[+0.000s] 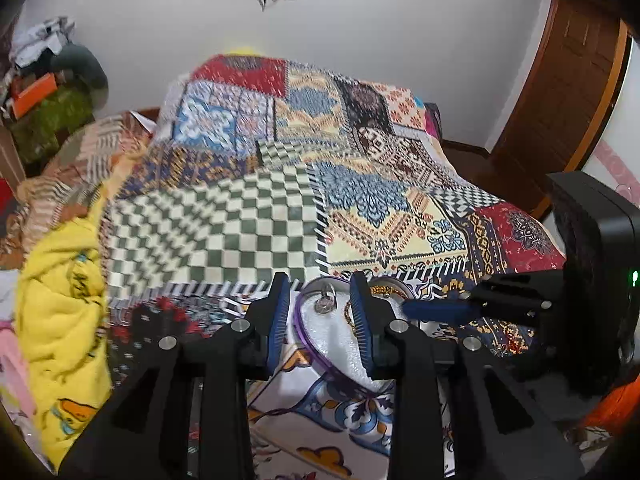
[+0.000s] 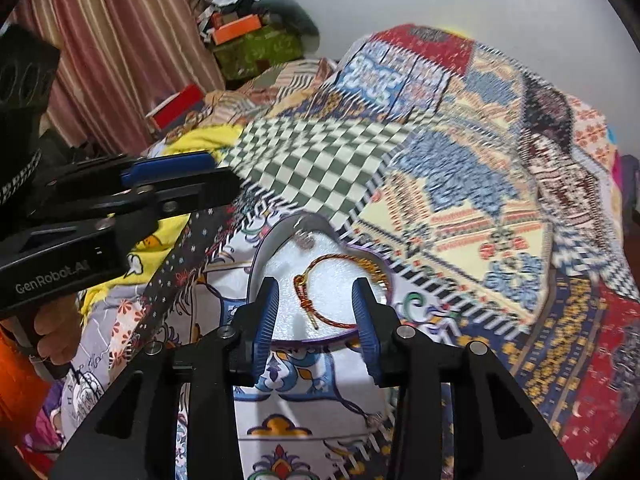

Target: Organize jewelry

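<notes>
A heart-shaped box (image 2: 316,312) with a purple rim and white padding lies on the bed. A red-gold bracelet (image 2: 344,280) lies on the padding, and a silver ring (image 2: 305,241) sits near the box's far lobe. My right gripper (image 2: 318,304) is open and empty, its jaws hovering over the box on either side of the bracelet. In the left wrist view the box (image 1: 340,336) and the ring (image 1: 325,300) show between the open jaws of my left gripper (image 1: 322,312). The right gripper (image 1: 440,309) reaches in from the right there. The left gripper (image 2: 172,170) shows at the left of the right wrist view.
A patchwork bedspread (image 1: 380,184) covers the bed, with a green-checked cloth (image 1: 208,224) on it. A yellow towel (image 1: 60,300) lies at the left. Clutter and boxes (image 2: 248,36) stand by the curtain. A wooden door (image 1: 560,92) is at the right. A thin chain (image 2: 372,418) lies below the box.
</notes>
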{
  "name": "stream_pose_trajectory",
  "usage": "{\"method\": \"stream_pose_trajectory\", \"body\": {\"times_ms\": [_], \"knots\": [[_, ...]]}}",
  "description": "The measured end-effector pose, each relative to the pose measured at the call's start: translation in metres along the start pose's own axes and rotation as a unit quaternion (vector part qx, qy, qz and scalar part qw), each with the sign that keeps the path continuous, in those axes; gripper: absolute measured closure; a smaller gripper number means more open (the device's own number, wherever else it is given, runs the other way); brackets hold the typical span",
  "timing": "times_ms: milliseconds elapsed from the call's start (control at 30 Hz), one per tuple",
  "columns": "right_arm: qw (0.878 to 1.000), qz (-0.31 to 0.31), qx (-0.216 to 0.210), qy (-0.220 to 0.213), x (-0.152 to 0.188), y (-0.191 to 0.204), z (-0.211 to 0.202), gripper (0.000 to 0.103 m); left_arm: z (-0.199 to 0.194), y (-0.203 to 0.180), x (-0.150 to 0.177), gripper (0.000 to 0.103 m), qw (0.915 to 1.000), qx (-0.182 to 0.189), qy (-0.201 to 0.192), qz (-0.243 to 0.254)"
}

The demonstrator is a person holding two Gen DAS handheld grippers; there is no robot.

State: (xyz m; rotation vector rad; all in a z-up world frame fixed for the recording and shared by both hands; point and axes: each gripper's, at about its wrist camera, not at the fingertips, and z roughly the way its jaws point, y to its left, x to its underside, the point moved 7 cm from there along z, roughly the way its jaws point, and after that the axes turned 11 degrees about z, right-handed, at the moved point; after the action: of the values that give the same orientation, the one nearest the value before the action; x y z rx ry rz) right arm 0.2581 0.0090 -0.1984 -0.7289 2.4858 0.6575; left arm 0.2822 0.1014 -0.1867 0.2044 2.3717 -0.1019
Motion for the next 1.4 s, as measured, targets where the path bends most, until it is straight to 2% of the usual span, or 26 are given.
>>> {"method": "stream_pose_trajectory", "body": {"times_ms": [100,300,433,633,900,1100,1400], "knots": [[1.000,0.008,0.015,-0.020,-0.004,-0.005,-0.021,0.068,-0.019,0.000,-0.002,0.068,0.9998,-0.016,-0.012,0.005],[0.997,0.023,0.040,-0.063,-0.008,-0.015,-0.065,0.068,-0.053,-0.015,-0.003,0.066,0.9985,-0.038,-0.030,0.027],[0.995,0.032,0.054,-0.081,-0.001,-0.021,-0.090,0.068,-0.069,-0.029,-0.002,0.059,0.9978,-0.040,-0.038,0.037],[0.992,0.047,0.077,-0.092,0.017,-0.038,-0.115,0.068,-0.080,-0.057,0.008,0.057,0.9983,-0.021,-0.036,0.041],[0.987,0.082,0.107,-0.082,0.051,-0.077,-0.126,0.068,-0.067,-0.093,0.028,0.057,0.9986,0.008,-0.010,0.051],[0.984,0.109,0.123,-0.062,0.078,-0.104,-0.120,0.068,-0.041,-0.114,0.049,0.057,0.9979,0.034,0.027,0.049],[0.985,0.143,0.097,-0.020,0.106,-0.119,-0.097,0.068,0.003,-0.131,0.073,0.057,0.9942,0.061,0.075,0.046]]}}
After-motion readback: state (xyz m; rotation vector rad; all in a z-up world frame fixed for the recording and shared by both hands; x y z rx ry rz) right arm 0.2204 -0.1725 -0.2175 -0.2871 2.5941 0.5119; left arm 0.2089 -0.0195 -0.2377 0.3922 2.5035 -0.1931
